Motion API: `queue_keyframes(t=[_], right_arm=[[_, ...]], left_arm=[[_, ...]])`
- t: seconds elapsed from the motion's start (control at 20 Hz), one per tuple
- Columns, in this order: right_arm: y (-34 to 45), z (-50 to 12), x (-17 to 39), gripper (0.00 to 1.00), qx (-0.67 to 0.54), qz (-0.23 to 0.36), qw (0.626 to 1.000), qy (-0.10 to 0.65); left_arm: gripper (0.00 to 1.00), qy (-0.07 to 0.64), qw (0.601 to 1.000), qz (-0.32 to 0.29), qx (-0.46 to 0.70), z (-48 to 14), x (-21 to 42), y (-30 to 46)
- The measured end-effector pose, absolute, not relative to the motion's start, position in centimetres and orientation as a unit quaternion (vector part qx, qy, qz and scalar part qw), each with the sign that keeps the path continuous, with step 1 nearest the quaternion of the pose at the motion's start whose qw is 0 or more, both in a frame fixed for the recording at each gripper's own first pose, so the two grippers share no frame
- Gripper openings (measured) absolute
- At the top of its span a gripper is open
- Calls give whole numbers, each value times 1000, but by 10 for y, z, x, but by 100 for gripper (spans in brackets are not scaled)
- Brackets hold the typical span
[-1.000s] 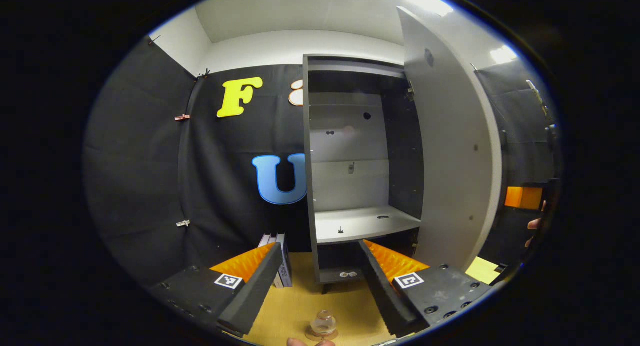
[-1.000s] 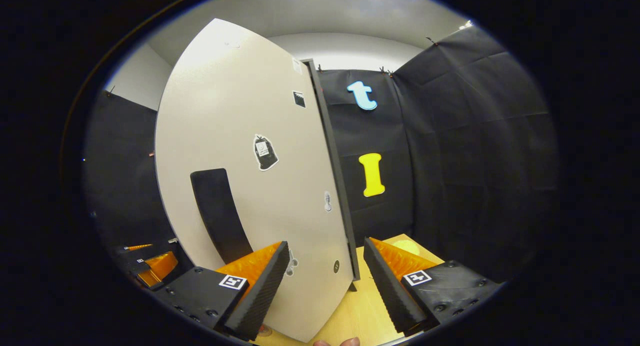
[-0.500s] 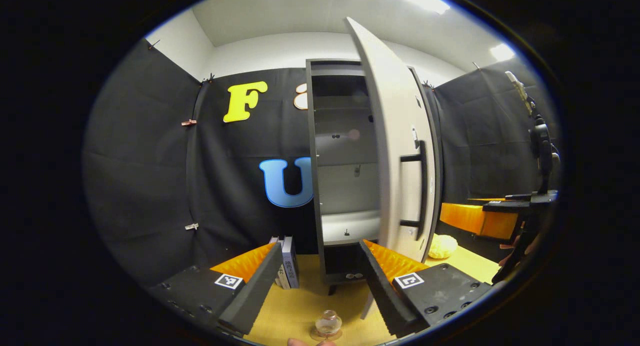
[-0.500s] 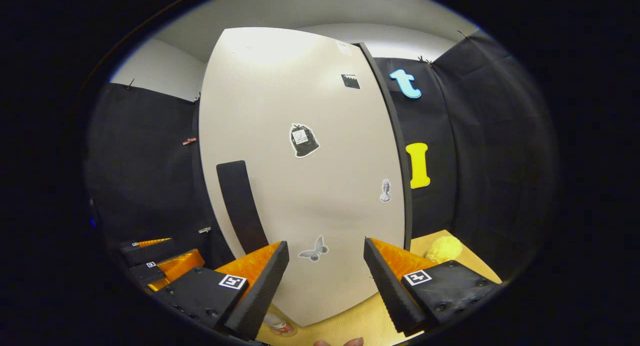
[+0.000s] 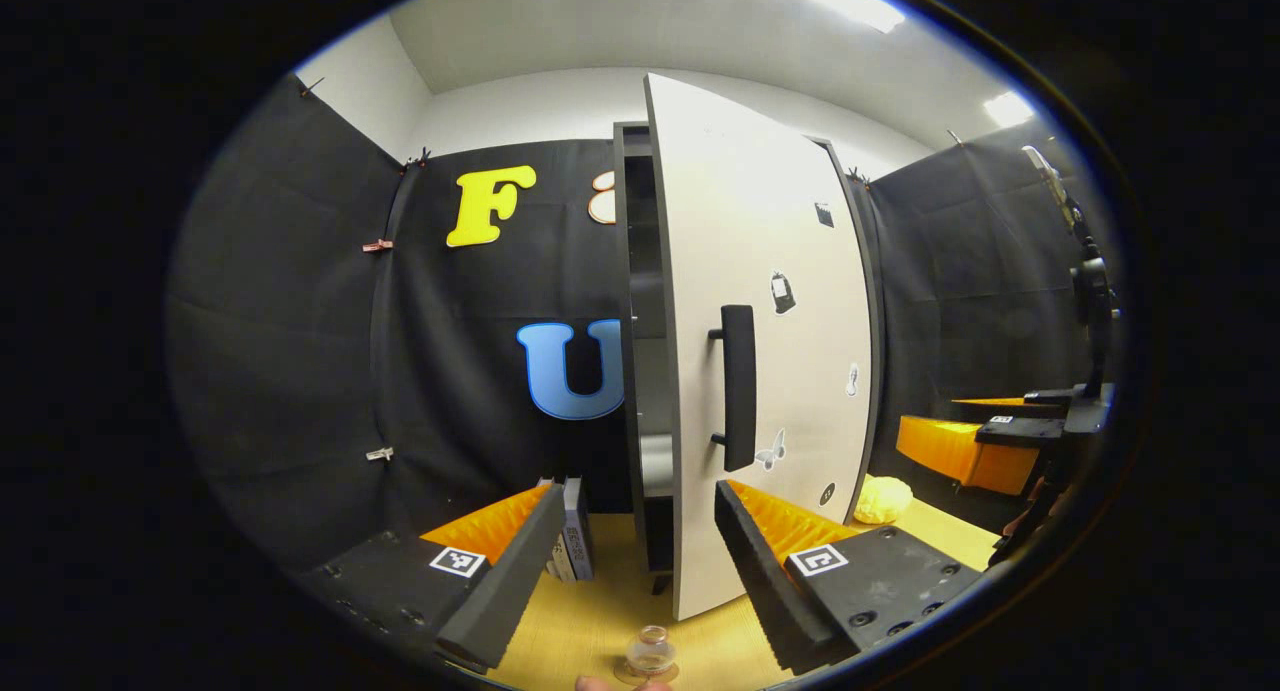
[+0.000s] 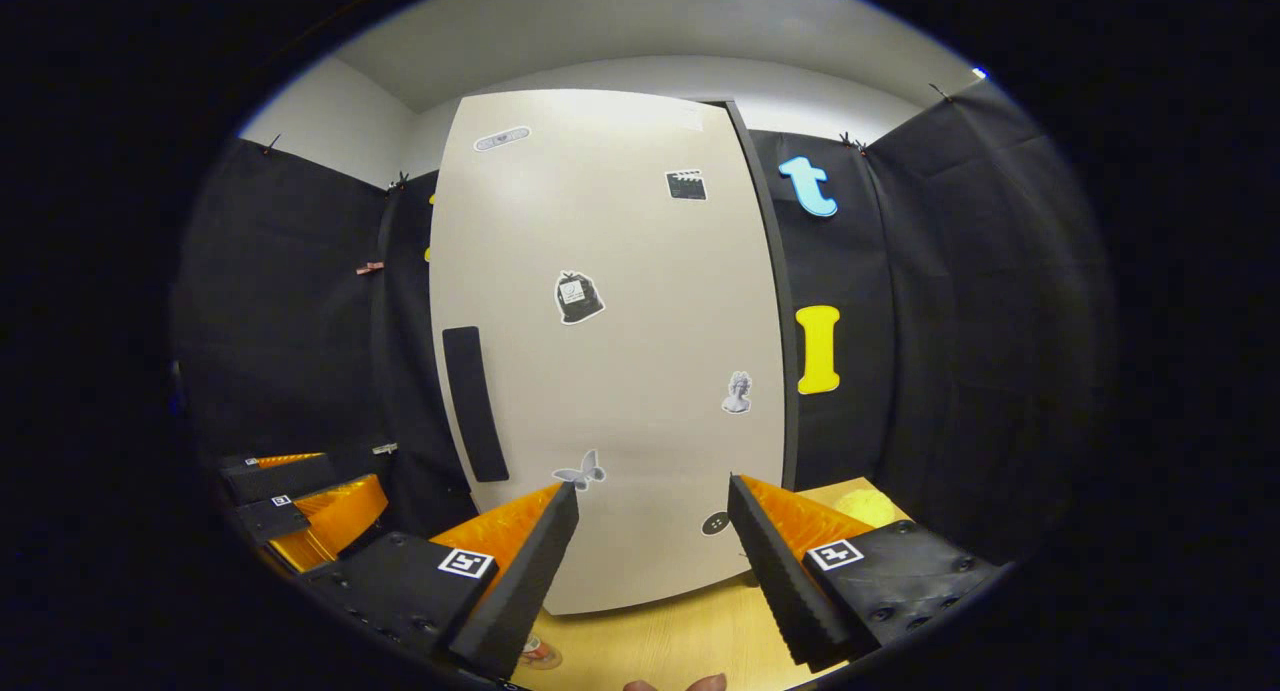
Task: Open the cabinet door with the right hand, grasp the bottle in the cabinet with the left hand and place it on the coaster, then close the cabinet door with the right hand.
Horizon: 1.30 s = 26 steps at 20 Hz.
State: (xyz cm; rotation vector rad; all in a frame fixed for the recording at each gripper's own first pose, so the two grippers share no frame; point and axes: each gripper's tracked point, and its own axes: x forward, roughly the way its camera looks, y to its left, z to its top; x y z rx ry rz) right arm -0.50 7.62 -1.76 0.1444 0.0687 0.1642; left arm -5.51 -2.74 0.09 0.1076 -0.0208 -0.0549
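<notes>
The cabinet door (image 5: 770, 351) is the item in hand at this stage: a tall, flat, pale panel hung on the right side of a dark cabinet (image 5: 628, 301), standing nearly closed in the left gripper view, with a narrow gap open along its handle edge. In the right gripper view the door (image 6: 610, 351) faces the camera almost squarely. It reads as a stiff, rigid board that should swing freely on its hinges and need little force; its face is smooth and decorated with small stickers, so a flat push is judged more reliable than a pinch. The dark vertical handle (image 5: 738, 386) is the one graspable feature, though for closing, pressure on the panel near that free edge gives the best leverage. The right gripper (image 6: 650, 546) has its fingers spread wide and grips nothing; whether it touches the panel cannot be told. The left gripper (image 5: 635, 556) is likewise spread apart and empty. The bottle (image 5: 650, 653), small, clear and round-bodied, apparently glass and therefore fragile and slippery, stands on the coaster (image 5: 632, 677) on the wooden tabletop (image 5: 590, 621), just below the left gripper's fingers, so the placing step appears complete. Books (image 5: 572, 531) stand left of the cabinet base, and a yellow object (image 5: 884, 498) lies to its right.
</notes>
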Motion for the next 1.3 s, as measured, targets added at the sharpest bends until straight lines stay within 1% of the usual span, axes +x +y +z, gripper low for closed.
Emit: queue_keyframes(t=[0.15,0.2,0.25,0.5,0.55,0.6,1.3], right_arm=[[66,-17,-5,98,60,69,995,28],[63,-16,-5,98,58,65,996,26],[61,-16,-6,97,55,62,996,26],[49,-22,-12,98,39,51,997,32],[47,-22,-12,98,39,48,998,31],[46,-22,-13,98,38,47,998,31],[22,-24,-17,98,24,29,999,29]], left_arm=[[94,-12,998,-30,50,1,-54,-30],[92,-12,998,-31,48,3,-53,-31],[94,-13,998,-31,47,5,-52,-32],[95,-19,998,-29,52,9,-55,-38],[97,-20,998,-28,52,9,-55,-38],[94,-20,998,-28,53,9,-56,-39],[95,-23,998,-34,55,6,-61,-54]])
